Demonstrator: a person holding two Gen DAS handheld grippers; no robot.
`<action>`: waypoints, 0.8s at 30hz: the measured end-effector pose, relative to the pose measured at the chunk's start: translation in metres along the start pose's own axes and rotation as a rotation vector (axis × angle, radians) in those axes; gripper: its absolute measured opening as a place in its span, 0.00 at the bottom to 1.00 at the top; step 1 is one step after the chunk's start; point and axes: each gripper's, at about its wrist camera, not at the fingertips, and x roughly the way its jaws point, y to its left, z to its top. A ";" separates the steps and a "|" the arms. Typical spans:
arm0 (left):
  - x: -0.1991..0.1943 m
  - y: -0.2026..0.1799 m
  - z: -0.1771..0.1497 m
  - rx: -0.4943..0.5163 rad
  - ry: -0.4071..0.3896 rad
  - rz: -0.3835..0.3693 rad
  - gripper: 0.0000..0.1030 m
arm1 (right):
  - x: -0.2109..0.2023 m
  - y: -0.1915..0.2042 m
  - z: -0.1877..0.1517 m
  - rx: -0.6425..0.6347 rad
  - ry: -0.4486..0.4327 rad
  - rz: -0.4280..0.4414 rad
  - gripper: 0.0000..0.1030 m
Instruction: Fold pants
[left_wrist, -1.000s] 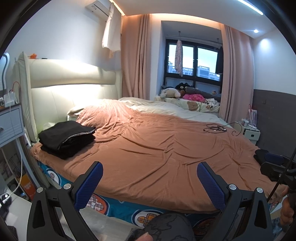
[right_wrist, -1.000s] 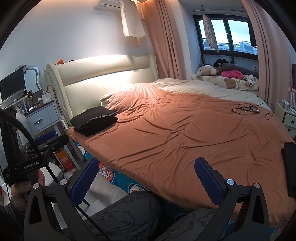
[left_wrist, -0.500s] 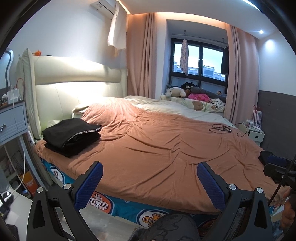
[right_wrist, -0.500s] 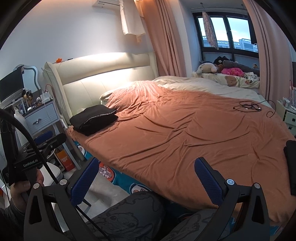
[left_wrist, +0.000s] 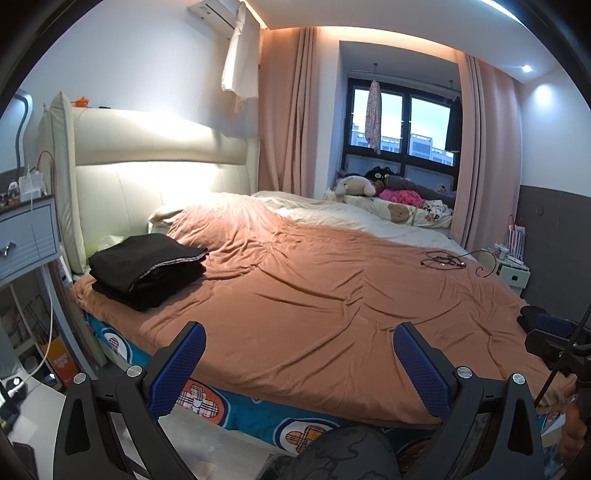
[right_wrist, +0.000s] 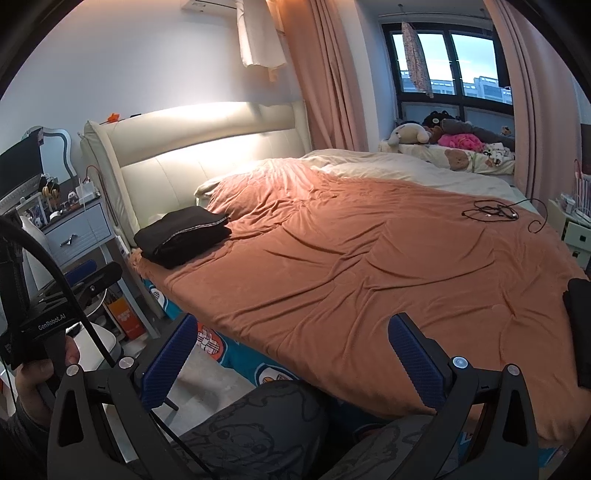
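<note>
A stack of folded black pants (left_wrist: 146, 270) lies on the near left corner of the bed by the headboard; it also shows in the right wrist view (right_wrist: 183, 236). Another dark garment (right_wrist: 578, 325) lies at the bed's right edge, cut off by the frame. My left gripper (left_wrist: 299, 363) is open and empty, held off the near edge of the bed. My right gripper (right_wrist: 291, 356) is open and empty too, over the person's knees in front of the bed. The left hand-held gripper (right_wrist: 55, 295) shows in the right wrist view, far left.
An orange-brown blanket (left_wrist: 332, 295) covers the bed. A black cable (left_wrist: 447, 260) lies on its far right part. A nightstand (left_wrist: 26, 236) stands left of the cream headboard (left_wrist: 159, 166). Stuffed toys (left_wrist: 391, 188) lie under the window.
Both views have shifted slightly: the bed sits a little lower and further right in the left wrist view. Both grippers stay open and empty. Nothing on the bed has moved.
</note>
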 end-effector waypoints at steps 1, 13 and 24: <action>0.000 0.000 0.000 -0.001 -0.001 0.001 1.00 | 0.000 0.000 0.000 0.000 0.000 0.000 1.00; 0.001 0.003 0.000 -0.004 0.000 0.002 1.00 | 0.001 0.001 0.002 0.001 0.005 -0.007 1.00; 0.000 0.005 -0.001 -0.005 -0.002 0.007 1.00 | 0.005 0.000 0.003 -0.002 0.007 -0.007 1.00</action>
